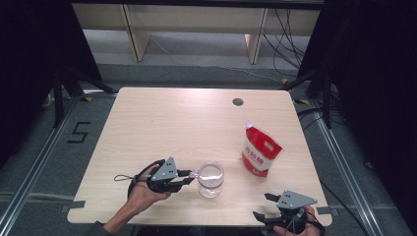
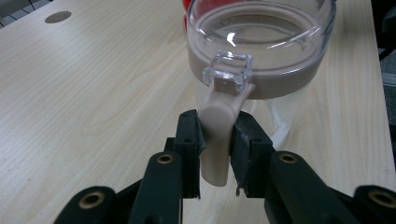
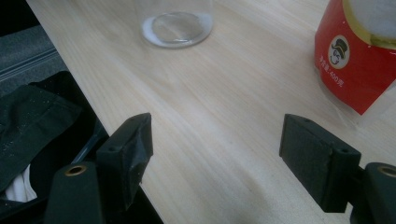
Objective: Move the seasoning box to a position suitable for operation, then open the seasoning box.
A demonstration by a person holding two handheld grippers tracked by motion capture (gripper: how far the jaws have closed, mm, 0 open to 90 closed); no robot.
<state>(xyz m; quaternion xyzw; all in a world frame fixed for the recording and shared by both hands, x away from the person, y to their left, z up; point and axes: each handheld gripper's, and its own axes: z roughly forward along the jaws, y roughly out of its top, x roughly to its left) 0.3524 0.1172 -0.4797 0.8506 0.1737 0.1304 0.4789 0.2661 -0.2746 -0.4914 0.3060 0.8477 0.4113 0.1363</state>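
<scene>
A clear glass jar [image 1: 211,179] with a grey-brown sealing ring stands near the front middle of the table [image 1: 172,123]. In the left gripper view the jar [image 2: 261,51] fills the top, and a beige latch lever [image 2: 218,112] hangs from a clear clasp [image 2: 229,70] on its rim. My left gripper [image 1: 189,177] [image 2: 215,135] is shut on that lever, both pads pressing its sides. My right gripper [image 1: 260,206] [image 3: 217,140] stands open over the table's front right edge, with nothing between its jaws. The jar's base [image 3: 176,28] lies far ahead of it.
A red and white bag [image 1: 260,150] [image 3: 359,60] stands upright to the right of the jar. A round cable hole [image 1: 238,102] sits near the table's far edge. Dark cloth [image 3: 37,121] lies below the near table edge.
</scene>
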